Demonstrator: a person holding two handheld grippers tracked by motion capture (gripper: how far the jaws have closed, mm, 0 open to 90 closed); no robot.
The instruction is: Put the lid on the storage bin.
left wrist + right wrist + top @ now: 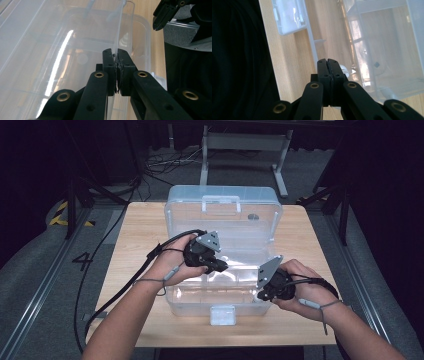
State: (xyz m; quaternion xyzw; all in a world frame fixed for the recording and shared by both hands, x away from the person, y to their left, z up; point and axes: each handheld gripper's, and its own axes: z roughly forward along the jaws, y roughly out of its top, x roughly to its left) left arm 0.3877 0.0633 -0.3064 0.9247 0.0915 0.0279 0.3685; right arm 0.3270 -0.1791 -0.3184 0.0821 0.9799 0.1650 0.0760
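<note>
Box (222,250): clear plastic, lid up, mid table (145,235), latch tab at near edge.
Tray (75,57): clear insert inside box; its thin rim runs up betw. L jaws.
L gripper (117,72): over box interior, jaws pinched on tray rim.
R gripper (328,82): at box's near R corner, jaws pressed together w/ nothing betw. them; box wall just beside tips.
Hands: L hand (172,262) over box, R hand (300,287) at its R end.

A light wooden table (145,227) carries a clear plastic box (195,306) standing open at its middle, the lid raised toward the far edge
</note>
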